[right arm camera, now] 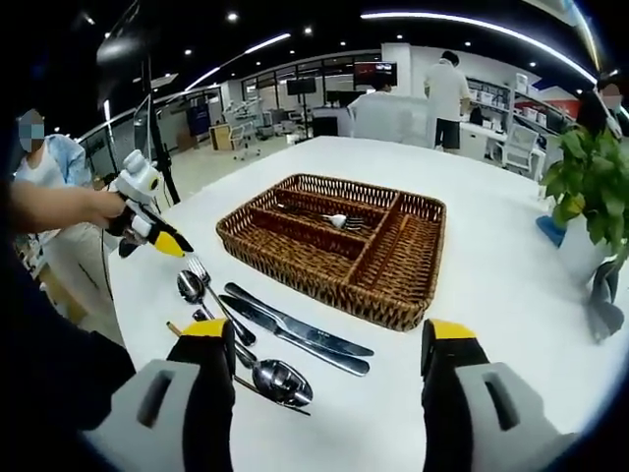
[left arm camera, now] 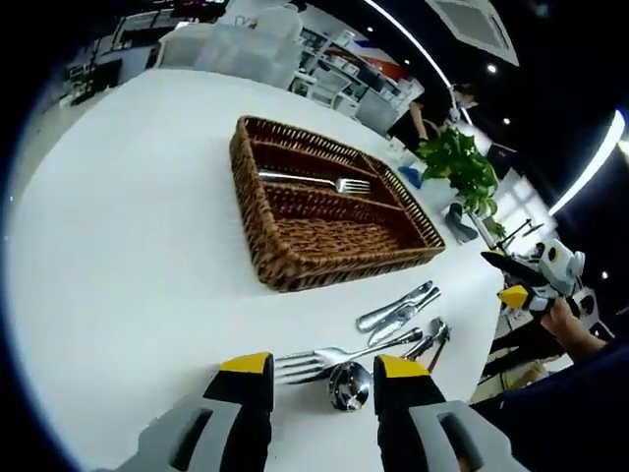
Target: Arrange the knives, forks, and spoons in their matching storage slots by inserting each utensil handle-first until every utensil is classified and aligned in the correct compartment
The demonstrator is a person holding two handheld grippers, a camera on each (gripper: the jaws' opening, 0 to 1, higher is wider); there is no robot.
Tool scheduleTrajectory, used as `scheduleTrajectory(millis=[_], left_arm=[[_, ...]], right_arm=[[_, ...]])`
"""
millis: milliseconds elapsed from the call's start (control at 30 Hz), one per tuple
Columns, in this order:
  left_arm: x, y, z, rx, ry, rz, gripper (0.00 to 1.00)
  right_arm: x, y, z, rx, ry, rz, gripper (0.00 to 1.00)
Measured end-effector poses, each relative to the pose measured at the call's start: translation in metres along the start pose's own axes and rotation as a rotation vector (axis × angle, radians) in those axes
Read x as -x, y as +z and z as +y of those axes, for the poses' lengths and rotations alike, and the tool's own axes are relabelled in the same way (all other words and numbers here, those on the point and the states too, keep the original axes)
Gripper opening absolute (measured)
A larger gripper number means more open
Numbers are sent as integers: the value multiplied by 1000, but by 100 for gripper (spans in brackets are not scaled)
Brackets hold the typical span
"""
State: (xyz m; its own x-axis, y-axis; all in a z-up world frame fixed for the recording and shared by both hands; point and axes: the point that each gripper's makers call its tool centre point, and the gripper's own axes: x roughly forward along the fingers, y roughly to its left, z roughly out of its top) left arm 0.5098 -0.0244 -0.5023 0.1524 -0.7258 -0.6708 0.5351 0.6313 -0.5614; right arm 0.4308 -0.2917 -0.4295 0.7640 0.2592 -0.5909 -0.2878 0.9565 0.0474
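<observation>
Hovering open, the left claw frames a loose fork.

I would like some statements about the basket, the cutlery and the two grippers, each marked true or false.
1. One fork already lies in the wicker basket. True.
2. The two knives lie inside the basket. False: they lie on the white table, in front of it.
3. The right gripper holds a spoon. False: its jaws stand open, holding nothing.
4. The left gripper has open jaws above a fork and a spoon. True.
5. A green plant stands on the table. True.
</observation>
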Motion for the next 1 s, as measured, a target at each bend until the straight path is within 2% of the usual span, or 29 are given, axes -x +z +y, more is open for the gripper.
scheduleTrajectory(millis=[233,367,433,567,833,1000], left_arm=[[-6,-3,15,95,-14,19,30],[-12,-10,16,128,-34,58,23],[-15,-10,16,146,-55,65,18],[-19,-9,18,176,-76,75,14],[-26,-12,16,177,-105,111,6],[-25,-16,4,174,-119,117,5]], right_arm=[[2,-4,0,9,-2,13,77],[2,-8,0,2,-6,19,77],[2,-10,2,4,-6,26,76],[3,-14,3,5,-7,37,76],[5,-17,2,0,-19,50,75],[4,-20,2,-1,-22,59,74]])
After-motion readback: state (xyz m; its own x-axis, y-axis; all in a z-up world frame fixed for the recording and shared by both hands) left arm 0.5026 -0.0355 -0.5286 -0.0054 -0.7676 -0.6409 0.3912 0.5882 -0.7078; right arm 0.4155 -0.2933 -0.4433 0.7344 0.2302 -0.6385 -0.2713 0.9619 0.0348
